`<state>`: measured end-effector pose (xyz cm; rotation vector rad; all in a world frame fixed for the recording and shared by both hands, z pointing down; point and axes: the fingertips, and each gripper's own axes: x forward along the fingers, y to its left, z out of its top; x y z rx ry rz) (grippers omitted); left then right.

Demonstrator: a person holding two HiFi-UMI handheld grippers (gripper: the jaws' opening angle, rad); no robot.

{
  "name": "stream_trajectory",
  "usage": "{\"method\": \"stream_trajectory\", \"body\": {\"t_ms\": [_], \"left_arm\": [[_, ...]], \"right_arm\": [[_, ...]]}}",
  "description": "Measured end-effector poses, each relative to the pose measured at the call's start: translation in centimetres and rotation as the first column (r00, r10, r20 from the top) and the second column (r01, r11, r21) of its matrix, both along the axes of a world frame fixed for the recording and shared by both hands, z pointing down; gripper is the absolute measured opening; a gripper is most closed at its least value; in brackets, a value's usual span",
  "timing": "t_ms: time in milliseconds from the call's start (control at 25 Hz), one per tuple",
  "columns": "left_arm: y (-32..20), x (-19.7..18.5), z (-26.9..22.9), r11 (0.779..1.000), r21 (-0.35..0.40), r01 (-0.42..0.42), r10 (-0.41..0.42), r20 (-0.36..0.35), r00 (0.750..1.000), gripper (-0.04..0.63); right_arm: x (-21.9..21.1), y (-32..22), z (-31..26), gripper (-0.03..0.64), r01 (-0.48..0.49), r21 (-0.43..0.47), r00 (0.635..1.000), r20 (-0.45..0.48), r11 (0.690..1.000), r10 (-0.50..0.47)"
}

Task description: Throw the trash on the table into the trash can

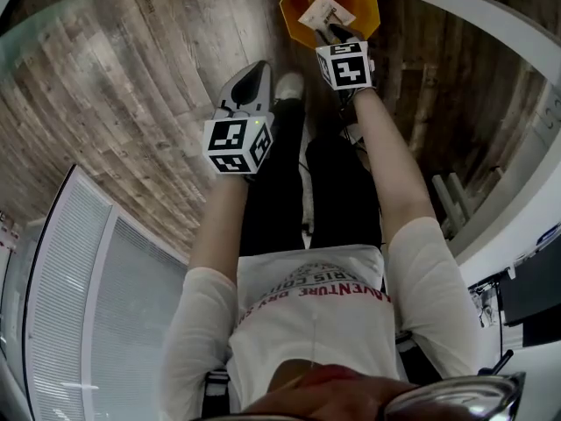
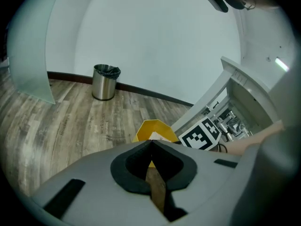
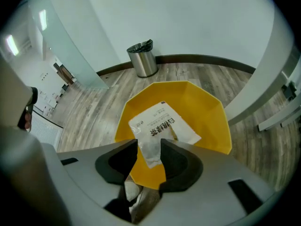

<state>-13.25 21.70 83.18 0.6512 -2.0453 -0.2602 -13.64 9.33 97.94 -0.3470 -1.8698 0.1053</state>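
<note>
A yellow trash can (image 1: 294,16) stands on the wood floor in front of the person's feet. My right gripper (image 1: 337,33) hangs right over its mouth. In the right gripper view the jaws of the right gripper (image 3: 149,147) stand apart, and a white printed packet (image 3: 160,124) lies between them, its upper part spread over the yellow inside wall (image 3: 202,112). The pads do not visibly press on it. The packet (image 1: 326,11) also shows in the head view. My left gripper (image 1: 254,77) is lower and to the left, over the floor. Its jaws (image 2: 150,142) meet with nothing between them.
A steel waste bin (image 2: 105,81) with a black liner stands by the far wall. The curved white table edge (image 1: 491,24) runs at the right, a frosted glass panel (image 2: 28,55) at the left. The person's legs and shoe (image 1: 287,84) are below the grippers.
</note>
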Motion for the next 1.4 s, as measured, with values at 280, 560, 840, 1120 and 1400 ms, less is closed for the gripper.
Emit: {"method": "stream_trajectory", "body": {"t_ms": [280,560,840,1120,1400], "left_arm": [[-0.5,0.1,-1.6,1.0,-0.013,0.001,-0.001,-0.021,1.0,0.023],[-1.4,-3.0,-7.7,0.999,-0.002,0.045,-0.045,0.011,0.999,0.023],[-4.6,-6.2,-19.8,0.998,0.049,-0.033,0.027,0.109,0.994,0.023],[-9.0,-6.3,-33.8,0.969,0.047,-0.244,0.226,0.238,0.945,0.023],[-19.2,-3.1,-46.9,0.844,0.124,-0.522,0.428,0.43,0.795,0.023]], "right_arm": [[0.8,-0.8,-2.4,0.16,-0.026,-0.001,0.999,0.02,1.0,0.026],[-0.9,-2.1,-11.3,0.054,-0.044,0.079,0.992,0.125,0.996,0.034],[-4.1,-3.6,-28.0,0.04,-0.134,-0.006,0.937,0.326,0.991,0.128],[-3.6,-8.5,-47.3,0.032,-0.27,0.013,0.802,0.556,0.963,0.217],[1.6,-16.5,-62.2,0.031,-0.481,0.035,0.607,0.734,0.876,0.304]]}}
